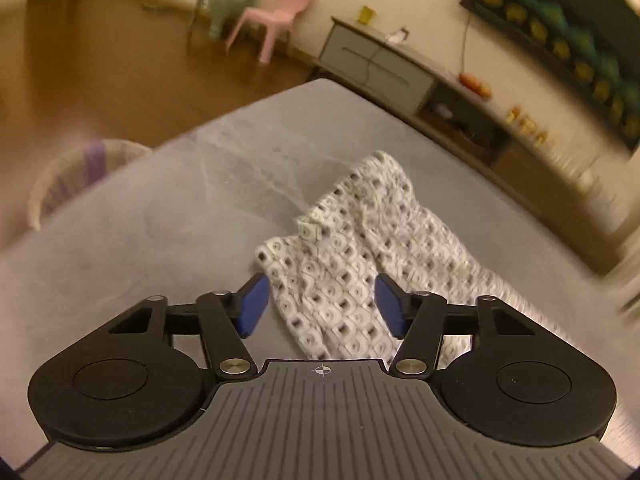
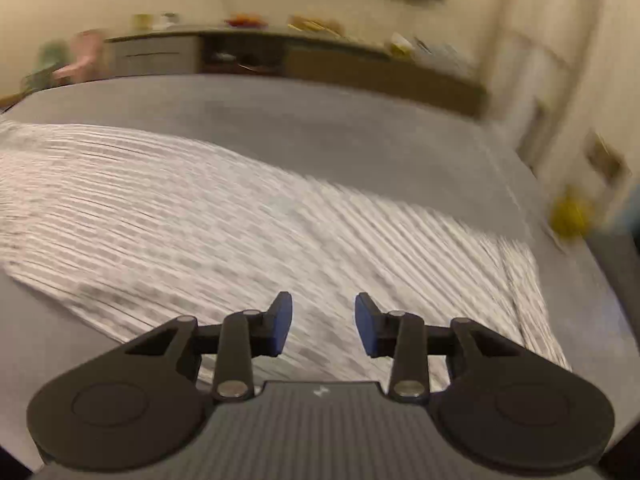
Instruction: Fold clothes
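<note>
Nearest, the left gripper [image 1: 320,306] stands with its blue pads wide apart and nothing pinched, a folded end of the white patterned garment [image 1: 360,256] lying on the grey surface [image 1: 160,220] directly under and ahead of it. From there the cloth's long axis runs away toward the surface's far right edge. The right gripper [image 2: 323,324] is part open and empty too, hovering over the blurred spread of cloth near the right edge, so both hands seem within reach.

Grey surface [image 1: 168,216] w/ faint marbled veins, rounded corner. White patterned knit garment [image 1: 352,264] lies on it, partly folded; blurred in right wrist view.
</note>
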Tool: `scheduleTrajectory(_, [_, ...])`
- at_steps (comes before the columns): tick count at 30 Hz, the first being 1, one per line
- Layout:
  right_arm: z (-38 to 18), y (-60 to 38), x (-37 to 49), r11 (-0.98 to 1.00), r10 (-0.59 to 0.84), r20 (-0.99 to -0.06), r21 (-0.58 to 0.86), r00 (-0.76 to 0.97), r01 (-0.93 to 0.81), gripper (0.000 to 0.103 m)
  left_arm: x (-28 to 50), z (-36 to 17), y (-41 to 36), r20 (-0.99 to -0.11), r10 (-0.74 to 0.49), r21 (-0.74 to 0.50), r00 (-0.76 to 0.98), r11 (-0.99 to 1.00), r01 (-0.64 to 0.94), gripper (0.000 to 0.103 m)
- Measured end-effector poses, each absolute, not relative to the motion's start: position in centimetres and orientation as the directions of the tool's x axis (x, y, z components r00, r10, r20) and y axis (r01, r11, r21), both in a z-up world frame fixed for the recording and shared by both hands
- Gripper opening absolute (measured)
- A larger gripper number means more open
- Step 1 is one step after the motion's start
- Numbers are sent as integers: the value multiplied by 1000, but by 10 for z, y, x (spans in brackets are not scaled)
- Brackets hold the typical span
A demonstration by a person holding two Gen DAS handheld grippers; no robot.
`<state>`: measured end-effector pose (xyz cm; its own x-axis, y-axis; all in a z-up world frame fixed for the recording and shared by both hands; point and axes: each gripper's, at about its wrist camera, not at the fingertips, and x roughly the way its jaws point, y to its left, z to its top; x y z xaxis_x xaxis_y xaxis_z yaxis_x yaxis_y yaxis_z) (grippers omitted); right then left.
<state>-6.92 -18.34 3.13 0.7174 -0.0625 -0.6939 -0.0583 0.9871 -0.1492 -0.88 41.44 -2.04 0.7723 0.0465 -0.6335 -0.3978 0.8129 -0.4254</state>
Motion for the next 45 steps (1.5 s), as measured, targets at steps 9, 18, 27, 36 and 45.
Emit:
scheduleTrajectory(9, [19,-67,-10,948,80,-737,-152,671,-280,44,33,-44,401,-687,93,-214,720,922,-324,0])
scheduleTrajectory(18, [8,-112,-3,977,129,-796,2,591,-212,57,7,-49,477,-674,-53,-513,736,752,-415,0])
scheduleTrajectory(27, [34,-93,13,960,168,-782,-7,600,-279,54,-2,0,425,-604,58,-358,795,871,-335,27])
scheduleTrajectory(36, [47,114,105,775,450,-731,34,513,-631,51,30,-30,388,-684,-54,-291,727,934,-205,23])
scheduleTrajectory(45, [3,153,200,886,260,-810,-16,526,-464,21,37,-56,431,-727,-73,-317,683,918,-239,7])
